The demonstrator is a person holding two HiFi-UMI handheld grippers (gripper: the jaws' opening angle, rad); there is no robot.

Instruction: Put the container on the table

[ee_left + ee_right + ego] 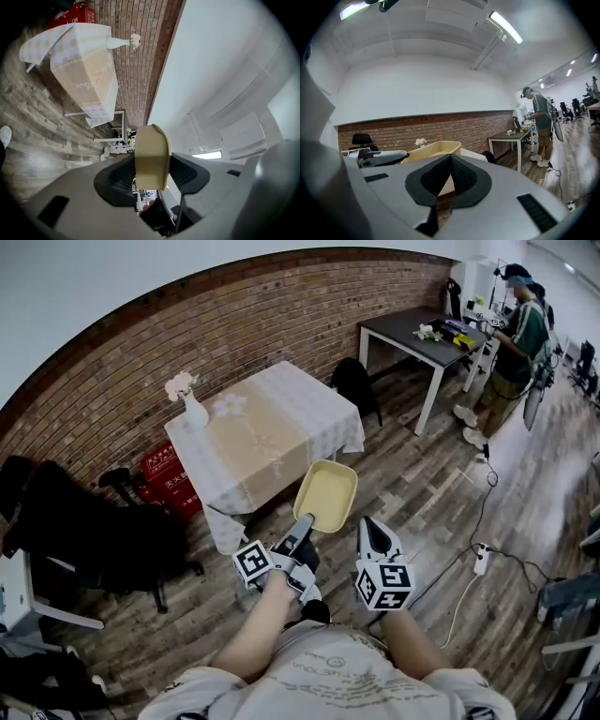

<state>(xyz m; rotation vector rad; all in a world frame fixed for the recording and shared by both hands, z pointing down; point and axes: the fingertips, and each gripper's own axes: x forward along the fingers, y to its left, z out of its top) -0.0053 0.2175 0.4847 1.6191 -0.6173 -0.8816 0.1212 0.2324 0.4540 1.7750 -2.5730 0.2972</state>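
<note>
A pale yellow container (pixel 326 495) hangs in the air just short of the table with the beige and white cloth (pixel 272 437). My left gripper (pixel 305 521) is shut on its near rim. In the left gripper view the container's wall (pixel 151 157) stands edge-on between the two pads of that gripper (pixel 151 174), with the table (pixel 79 61) beyond. My right gripper (pixel 371 527) is beside the container on the right, shut and holding nothing. In the right gripper view its pads meet at the tip (pixel 450 157), and the container (pixel 433 149) shows just past them.
A white vase of flowers (pixel 194 413) stands at the table's far left corner. A red crate (pixel 167 474) and a black office chair (pixel 94 531) sit to the left. At the right are a dark desk (pixel 422 334), a person (pixel 516 343) and floor cables (pixel 483 559).
</note>
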